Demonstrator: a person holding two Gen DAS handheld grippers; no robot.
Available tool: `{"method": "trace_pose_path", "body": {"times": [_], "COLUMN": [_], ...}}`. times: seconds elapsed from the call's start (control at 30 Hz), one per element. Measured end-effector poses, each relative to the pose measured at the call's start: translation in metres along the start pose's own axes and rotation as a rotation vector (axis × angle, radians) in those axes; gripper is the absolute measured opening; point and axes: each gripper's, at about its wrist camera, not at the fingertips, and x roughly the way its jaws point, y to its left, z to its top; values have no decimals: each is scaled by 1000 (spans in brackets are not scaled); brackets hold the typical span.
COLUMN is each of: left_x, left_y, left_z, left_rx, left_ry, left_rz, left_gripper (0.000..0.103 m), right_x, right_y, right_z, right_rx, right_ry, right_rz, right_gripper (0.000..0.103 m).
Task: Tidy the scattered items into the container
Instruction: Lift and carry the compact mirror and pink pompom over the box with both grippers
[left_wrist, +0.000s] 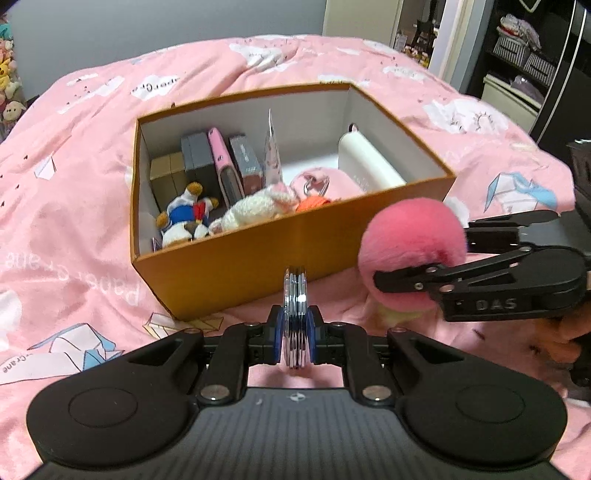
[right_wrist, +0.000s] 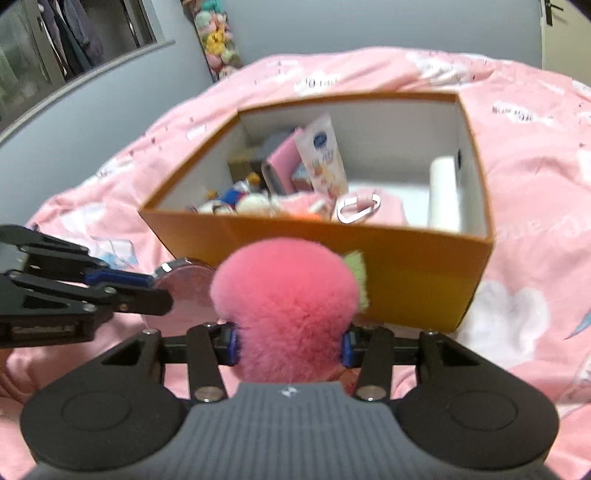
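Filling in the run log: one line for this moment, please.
left gripper: shut on round compact mirror | right gripper: shut on pink pompom | both outside orange box

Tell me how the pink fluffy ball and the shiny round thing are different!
The pink pompom is fat, soft and fuzzy; the stack of metal discs is thin, hard and shiny. The right gripper holds the pompom in wide jaws; the left gripper pinches the discs edge-on. Both are outside the orange box.

Right gripper (right_wrist: 290, 345) clamps pink pompom (right_wrist: 284, 310) before orange box (right_wrist: 406, 266); left gripper (right_wrist: 162, 286) at left grips round metal disc (right_wrist: 184, 284); pink bedspread (right_wrist: 517, 166) beneath.
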Motion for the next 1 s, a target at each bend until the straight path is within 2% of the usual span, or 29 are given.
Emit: {"method": "trace_pose_path", "body": {"times": [0.3,0.53,0.63,0.83,1.0], "left_x": [-34,-49,-51,-47,-33], "left_y": [-7,-8,-7,0,10], "left_z": [18,43,55,83,109], "left_rx": [-7,-8,-7,-7,1], "left_ry": [-96,-167,-188,-217,-263], "left_rz": [-72,-100,-86,-97,-124], "left_gripper": [15,15,15,15,15], "right_x": [-54,-67,-64,-38,-12], "right_y": [8,6,6,-8,-34], "right_z": [30,68,83,109,128], "right_rx": [-41,-65,-99,-126,-83], "right_ry": [-155,-254,-278,-263,-259], "right_rz": [11,19,-4,-42,-82], "right_gripper": [50,50,50,50,50]}}
